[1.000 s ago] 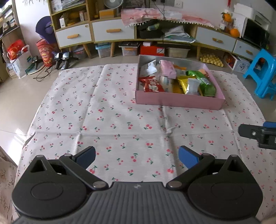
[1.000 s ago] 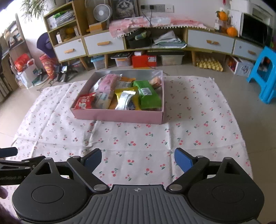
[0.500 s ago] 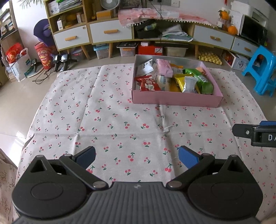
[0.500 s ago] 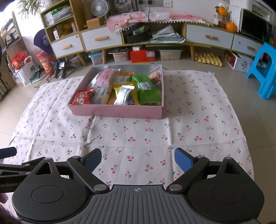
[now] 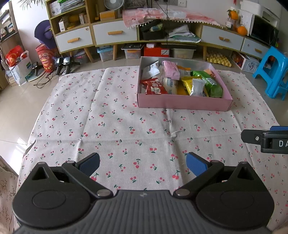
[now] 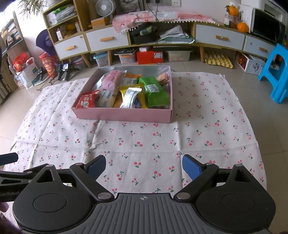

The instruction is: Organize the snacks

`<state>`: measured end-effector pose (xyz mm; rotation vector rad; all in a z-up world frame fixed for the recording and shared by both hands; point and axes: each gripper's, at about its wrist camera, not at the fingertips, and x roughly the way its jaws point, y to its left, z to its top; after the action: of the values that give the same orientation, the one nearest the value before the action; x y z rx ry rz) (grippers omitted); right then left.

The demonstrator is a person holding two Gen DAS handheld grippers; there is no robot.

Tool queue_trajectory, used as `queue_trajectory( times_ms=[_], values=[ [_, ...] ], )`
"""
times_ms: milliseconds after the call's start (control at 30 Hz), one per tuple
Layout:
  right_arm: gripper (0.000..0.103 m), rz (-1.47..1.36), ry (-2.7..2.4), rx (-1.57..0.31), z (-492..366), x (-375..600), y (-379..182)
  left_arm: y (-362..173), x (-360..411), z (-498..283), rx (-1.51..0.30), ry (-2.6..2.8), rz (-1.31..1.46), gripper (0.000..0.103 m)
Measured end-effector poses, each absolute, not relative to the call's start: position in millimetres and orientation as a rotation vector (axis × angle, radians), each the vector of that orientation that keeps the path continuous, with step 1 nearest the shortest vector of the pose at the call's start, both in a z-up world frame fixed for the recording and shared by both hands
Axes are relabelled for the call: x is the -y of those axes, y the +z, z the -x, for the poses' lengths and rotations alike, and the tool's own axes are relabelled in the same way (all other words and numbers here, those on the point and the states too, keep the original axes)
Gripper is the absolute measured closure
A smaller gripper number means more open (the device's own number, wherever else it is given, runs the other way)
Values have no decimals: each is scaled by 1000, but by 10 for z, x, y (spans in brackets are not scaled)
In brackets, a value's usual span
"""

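Listing nearest first, we log the left gripper [image 5: 143, 164] and the right gripper [image 6: 144, 166], both with jaws spread wide, holding nothing, hanging over bare cherry-print cloth [image 6: 144, 144]. Farther on we enter the pink box [image 6: 126, 115] of snack packets [image 6: 133, 95], lying on the cloth well apart from both, long axis crosswise. We judge it ahead-right of the left tongs, nearly straight ahead of the right, so the right hand looks better placed.

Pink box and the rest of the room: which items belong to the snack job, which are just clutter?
Job:
pink box
red snack pack
green snack pack
silver pouch
pink pack

Clutter:
cherry-print cloth
blue stool
desk fan
oranges
egg trays
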<state>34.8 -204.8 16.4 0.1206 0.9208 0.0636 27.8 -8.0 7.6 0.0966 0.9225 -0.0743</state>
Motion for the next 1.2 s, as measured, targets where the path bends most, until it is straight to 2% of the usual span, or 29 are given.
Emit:
queue_trajectory(
  times_ms=[1200],
  values=[
    [9,-121,75,-936,-346,2019,137,72,93,-279,-930,-79,-96,1]
  ],
)
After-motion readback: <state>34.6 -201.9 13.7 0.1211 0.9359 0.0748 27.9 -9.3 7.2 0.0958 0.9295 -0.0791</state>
